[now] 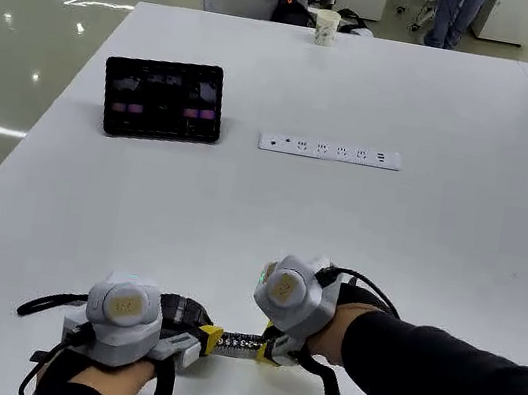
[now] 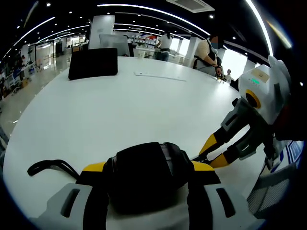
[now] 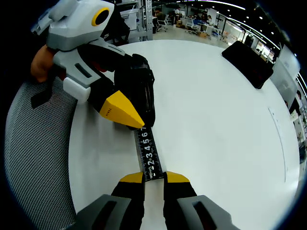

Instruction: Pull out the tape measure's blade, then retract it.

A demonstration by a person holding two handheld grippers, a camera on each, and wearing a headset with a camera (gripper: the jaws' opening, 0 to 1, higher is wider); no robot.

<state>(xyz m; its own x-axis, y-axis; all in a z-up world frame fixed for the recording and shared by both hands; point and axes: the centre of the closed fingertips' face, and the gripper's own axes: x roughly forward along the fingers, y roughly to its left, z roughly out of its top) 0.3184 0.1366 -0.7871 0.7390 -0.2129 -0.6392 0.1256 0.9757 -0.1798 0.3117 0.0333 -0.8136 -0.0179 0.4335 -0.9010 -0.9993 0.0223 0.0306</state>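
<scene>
The black tape measure [image 2: 144, 177] sits at the near edge of the white table [image 1: 361, 224], its case clamped between the two yellow-tipped jaws of your left gripper [image 2: 148, 167], one jaw on each side. A short length of blade [image 3: 146, 151] is out of the case and runs flat along the tabletop toward your right; the printed numbers 2 to 7 can be read on it in the right gripper view. Your right gripper [image 3: 153, 178] has its jaws nearly together on the free end of the blade, pinching it just above the table. In the head view the two grippers are close to each other, the left one [image 1: 208, 336] and the right one [image 1: 267, 350] joined by the exposed blade [image 1: 238, 340]. A black strap [image 2: 48, 167] loops out on the table to the left of the case. Farther back on the table, well apart from the work, a dark tablet [image 1: 163, 100] stands propped up, a white power strip [image 1: 330, 151] lies to its right, and a paper cup [image 1: 326, 26] stands near the far edge.
</scene>
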